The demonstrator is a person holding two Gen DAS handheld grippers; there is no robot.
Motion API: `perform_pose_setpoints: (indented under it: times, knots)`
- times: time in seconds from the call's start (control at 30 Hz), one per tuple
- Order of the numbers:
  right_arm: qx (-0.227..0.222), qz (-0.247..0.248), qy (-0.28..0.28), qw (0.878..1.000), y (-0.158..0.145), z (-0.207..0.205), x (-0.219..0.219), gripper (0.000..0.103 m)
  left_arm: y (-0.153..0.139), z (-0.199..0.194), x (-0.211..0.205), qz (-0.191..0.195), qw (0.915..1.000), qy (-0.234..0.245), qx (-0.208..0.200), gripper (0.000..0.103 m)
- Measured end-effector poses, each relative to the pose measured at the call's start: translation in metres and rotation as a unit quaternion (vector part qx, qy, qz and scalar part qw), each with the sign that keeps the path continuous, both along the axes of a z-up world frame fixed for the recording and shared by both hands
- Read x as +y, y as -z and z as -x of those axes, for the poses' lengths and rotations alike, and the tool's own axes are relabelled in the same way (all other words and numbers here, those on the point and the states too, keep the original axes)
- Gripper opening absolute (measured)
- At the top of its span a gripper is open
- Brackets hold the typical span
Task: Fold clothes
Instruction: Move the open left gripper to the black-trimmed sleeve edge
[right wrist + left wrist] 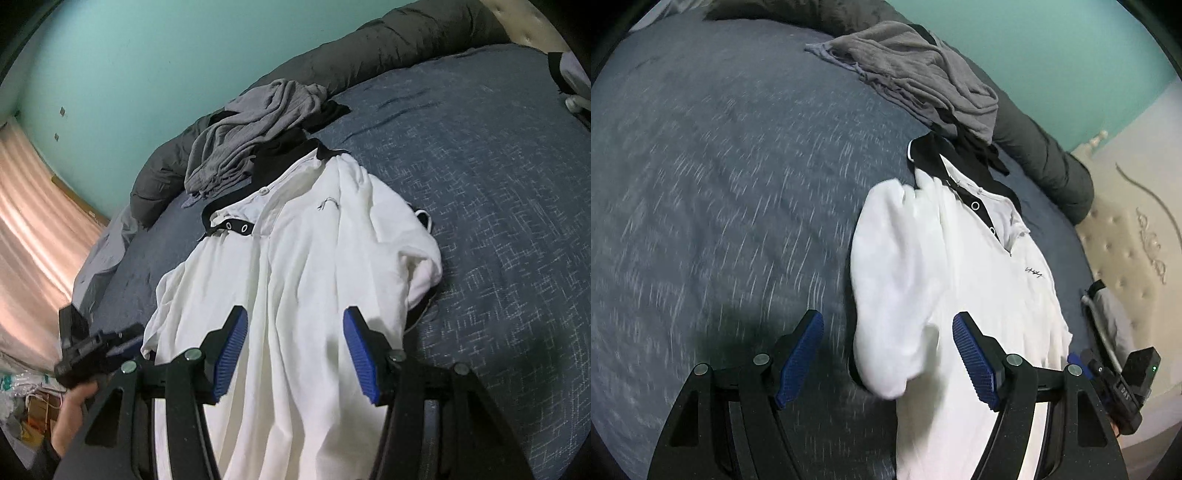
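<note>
A white polo shirt (953,266) with a black collar and snap placket lies face up on the blue bedspread (720,184); its left sleeve is folded in over the body. It also shows in the right wrist view (306,266). My left gripper (888,321) is open and empty above the shirt's left edge. My right gripper (295,317) is open and empty above the shirt's lower body. The left gripper shows at the lower left of the right wrist view (92,354), and the right gripper's body shows at the right edge of the left wrist view (1123,384).
A crumpled grey garment (916,70) lies beyond the collar, over something black, also seen in the right wrist view (255,129). A dark grey rolled duvet (388,40) runs along the teal wall. A beige tufted headboard (1126,236) stands at the right. Curtains (33,229) hang at the left.
</note>
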State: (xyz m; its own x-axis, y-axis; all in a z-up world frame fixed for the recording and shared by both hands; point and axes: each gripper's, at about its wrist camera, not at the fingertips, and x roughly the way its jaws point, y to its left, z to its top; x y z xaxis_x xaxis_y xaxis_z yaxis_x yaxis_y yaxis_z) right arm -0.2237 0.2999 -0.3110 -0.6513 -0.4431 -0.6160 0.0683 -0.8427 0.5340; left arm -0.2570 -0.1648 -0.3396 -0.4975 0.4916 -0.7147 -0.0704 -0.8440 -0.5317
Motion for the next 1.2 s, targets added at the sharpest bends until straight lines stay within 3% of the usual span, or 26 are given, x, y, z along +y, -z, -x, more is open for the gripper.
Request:
perform_pose_setpoints:
  times: [0.07,0.23,0.47,0.73,1.07,1.2]
  knots:
    - [0.001,0.000,0.005,1.000,-0.001,-0.001,0.002,0.055,0.003,-0.007,-0.005,-0.011,0.9999,-0.008,0.010,0.074]
    - [-0.009,0.008,0.007,1.000,0.006,0.001,0.000,0.055,0.011,-0.015,-0.015,-0.022,0.9995,-0.019,0.015,0.059]
    - [-0.031,0.009,0.008,0.999,0.016,0.005,-0.010,0.055,0.019,-0.011,-0.019,-0.040,0.9988,-0.023,0.013,0.050]
    - [-0.021,0.003,0.002,1.000,0.012,0.004,-0.020,0.055,0.019,-0.010,-0.017,-0.058,0.9982,-0.005,0.015,0.008]
    - [-0.009,0.003,0.002,1.000,0.006,0.001,-0.026,0.055,-0.028,-0.030,-0.028,0.022,0.9943,-0.042,0.095,0.005]
    - [-0.011,0.008,0.001,1.000,0.007,0.003,-0.026,0.055,-0.016,-0.020,-0.004,-0.006,0.9976,0.006,0.069,0.005]
